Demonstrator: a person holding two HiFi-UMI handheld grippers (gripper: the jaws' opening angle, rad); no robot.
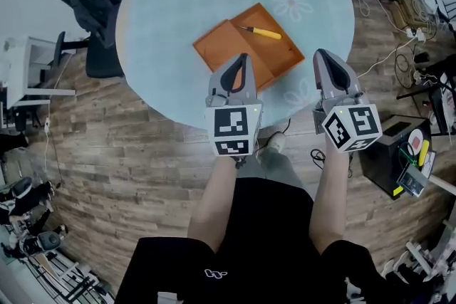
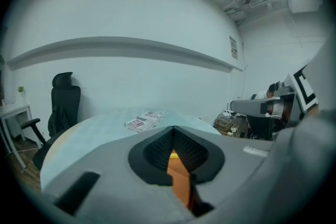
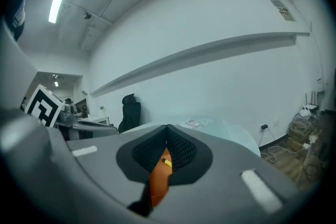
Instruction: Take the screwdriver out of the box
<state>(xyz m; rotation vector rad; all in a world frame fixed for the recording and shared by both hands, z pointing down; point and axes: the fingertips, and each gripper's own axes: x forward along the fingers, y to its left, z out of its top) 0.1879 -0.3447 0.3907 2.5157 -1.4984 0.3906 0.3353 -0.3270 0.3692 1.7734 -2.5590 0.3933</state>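
Screwdriver [image 1: 262, 32] in the box [image 1: 228, 46] looks light and stiff; grip its yellow handle. Left gripper [image 1: 242, 59] and right gripper [image 1: 322, 53] are closed, empty.

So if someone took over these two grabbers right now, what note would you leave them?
Left gripper: shut, empty, by the box's near edge.
Right gripper: shut, empty, off the box's right corner.
Orange box lies open on the round table; the yellow-handled screwdriver lies inside it, untouched.
Done: nothing yet.
Left: open a gripper, grip the screwdriver, lift it out.
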